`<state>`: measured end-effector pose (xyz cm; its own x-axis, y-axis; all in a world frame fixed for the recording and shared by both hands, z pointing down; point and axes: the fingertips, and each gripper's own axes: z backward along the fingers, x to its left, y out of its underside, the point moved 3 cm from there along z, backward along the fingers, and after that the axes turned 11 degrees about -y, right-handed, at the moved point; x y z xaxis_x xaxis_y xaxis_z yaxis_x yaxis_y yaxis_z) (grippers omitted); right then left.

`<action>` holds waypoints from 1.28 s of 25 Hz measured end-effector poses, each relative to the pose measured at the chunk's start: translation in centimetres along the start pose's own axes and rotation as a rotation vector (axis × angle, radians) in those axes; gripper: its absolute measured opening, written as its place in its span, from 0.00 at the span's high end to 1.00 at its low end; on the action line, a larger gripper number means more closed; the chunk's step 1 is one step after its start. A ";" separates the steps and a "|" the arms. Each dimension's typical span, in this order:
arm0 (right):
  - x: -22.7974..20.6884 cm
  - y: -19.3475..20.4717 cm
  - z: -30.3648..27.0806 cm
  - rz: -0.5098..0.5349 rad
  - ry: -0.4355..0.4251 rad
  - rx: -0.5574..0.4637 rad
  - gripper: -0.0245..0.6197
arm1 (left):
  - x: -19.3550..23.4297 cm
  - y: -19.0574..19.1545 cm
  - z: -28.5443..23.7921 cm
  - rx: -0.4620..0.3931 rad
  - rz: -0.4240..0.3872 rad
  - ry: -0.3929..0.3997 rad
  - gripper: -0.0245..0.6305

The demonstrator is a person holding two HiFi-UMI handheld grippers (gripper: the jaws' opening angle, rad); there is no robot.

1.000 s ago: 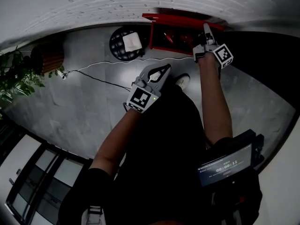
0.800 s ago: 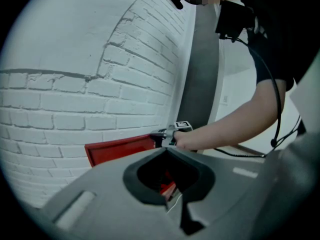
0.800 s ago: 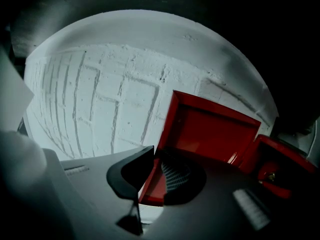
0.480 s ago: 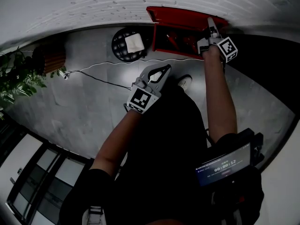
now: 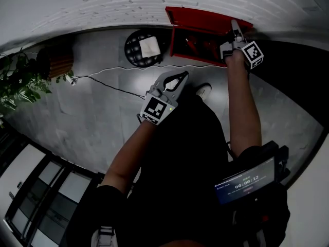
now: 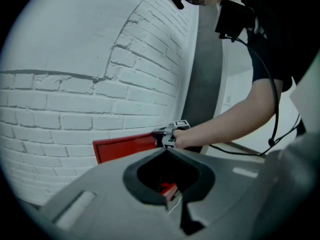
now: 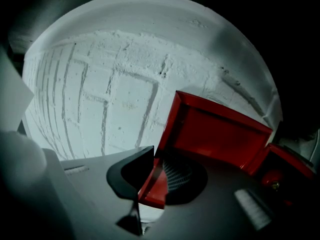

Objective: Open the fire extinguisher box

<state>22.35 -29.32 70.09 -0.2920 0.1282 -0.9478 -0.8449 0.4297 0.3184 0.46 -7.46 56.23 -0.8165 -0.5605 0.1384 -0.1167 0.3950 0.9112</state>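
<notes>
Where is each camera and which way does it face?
Head view: on the head, facing down; forearms, left gripper, right gripper, red box.
Left gripper view: rides the left gripper, faces the brick wall; own fingers, right forearm.
Right gripper view: rides the right gripper, faces that wall; fingers grip the lid.
All share the red box.

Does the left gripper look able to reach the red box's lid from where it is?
Probably yes, with a forward stretch: the left gripper hangs short of the red box, with only floor between. The right gripper holds the lid.
</notes>
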 end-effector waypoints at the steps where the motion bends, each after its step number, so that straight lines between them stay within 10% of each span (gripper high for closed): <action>1: 0.3 0.0 0.1 0.008 0.000 0.012 0.88 | 0.0 -0.2 0.2 -0.001 -0.001 -0.001 0.96; 11: 4.0 0.8 4.4 0.219 -0.004 0.195 0.86 | -1.1 -2.1 0.7 -0.034 0.019 0.018 0.96; 22: 27.0 6.8 15.2 0.868 -0.382 0.542 0.95 | -6.9 -8.1 7.3 -0.119 -0.005 0.151 0.96; 32: 40.6 10.1 22.7 0.985 -0.559 0.560 0.95 | -10.5 -14.6 12.8 -0.225 -0.026 0.198 0.96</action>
<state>12.10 0.55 34.45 -0.3436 0.9092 -0.2353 -0.0323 0.2390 0.9705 3.50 1.98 36.51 -0.6861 -0.7082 0.1666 0.0102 0.2196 0.9755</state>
